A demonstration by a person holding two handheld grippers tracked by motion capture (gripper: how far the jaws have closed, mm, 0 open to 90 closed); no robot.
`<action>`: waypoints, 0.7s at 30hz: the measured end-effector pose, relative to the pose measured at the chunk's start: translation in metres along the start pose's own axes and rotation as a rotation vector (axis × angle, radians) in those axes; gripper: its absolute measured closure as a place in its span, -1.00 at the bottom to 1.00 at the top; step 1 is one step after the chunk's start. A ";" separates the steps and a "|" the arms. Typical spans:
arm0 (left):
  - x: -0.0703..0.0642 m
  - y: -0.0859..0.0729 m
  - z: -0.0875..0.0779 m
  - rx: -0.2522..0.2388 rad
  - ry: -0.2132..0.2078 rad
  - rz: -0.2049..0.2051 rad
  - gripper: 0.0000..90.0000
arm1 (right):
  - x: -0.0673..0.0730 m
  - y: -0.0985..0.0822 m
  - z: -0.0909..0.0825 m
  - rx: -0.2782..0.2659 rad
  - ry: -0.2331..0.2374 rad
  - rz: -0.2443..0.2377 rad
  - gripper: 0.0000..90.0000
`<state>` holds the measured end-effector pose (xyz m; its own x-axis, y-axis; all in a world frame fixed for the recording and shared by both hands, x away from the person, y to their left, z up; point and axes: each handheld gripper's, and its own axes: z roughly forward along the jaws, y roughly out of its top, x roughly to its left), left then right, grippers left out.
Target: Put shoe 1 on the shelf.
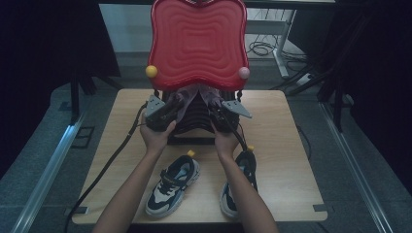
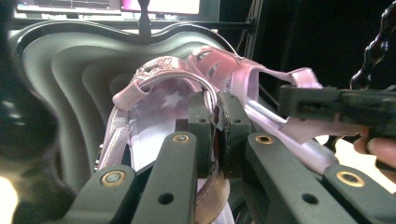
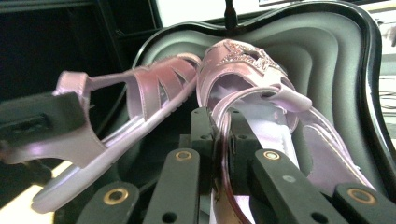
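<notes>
Right now I have a pink sandal in each gripper, both held over the dark ribbed tray of the red-lidded case (image 1: 197,41) at the far side of the desk (image 1: 284,160). My left gripper (image 2: 215,133) has its jaws nearly closed, pinched on the heel strap of the left sandal (image 2: 159,88); my right gripper (image 3: 219,140) is closed the same way on the heel strap of the right sandal (image 3: 252,79), the one with the glittery star on its front.

As I judge it, the step in hand is carrying the pair either into or out of the case; I cannot tell which from how things lie. Either way, the next move calls for keeping both pinches firm, since thin straps can slip, and for moving the two hands together so the shoes do not knock each other or the raised lid.

Each sandal's long axis runs away from me, heel nearest my jaws and toe pointing toward the back of the case and somewhat up, as the gripper views show it. They lie side by side, close together, roughly parallel.

Nearer to me on the desk sit two dark sneakers (image 1: 174,184), toes toward me, untouched.
</notes>
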<state>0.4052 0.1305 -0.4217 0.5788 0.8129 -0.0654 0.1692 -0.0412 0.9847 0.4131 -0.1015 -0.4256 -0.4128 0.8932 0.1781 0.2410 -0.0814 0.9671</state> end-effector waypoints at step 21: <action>0.001 -0.027 0.000 0.071 -0.016 0.006 0.60 | -0.001 -0.017 0.002 0.063 -0.048 -0.074 0.76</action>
<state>0.4019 0.1324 -0.4482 0.5923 0.8033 -0.0625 0.2214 -0.0877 0.9712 0.4110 -0.1003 -0.4421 -0.3893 0.9161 0.0960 0.2665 0.0122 0.9638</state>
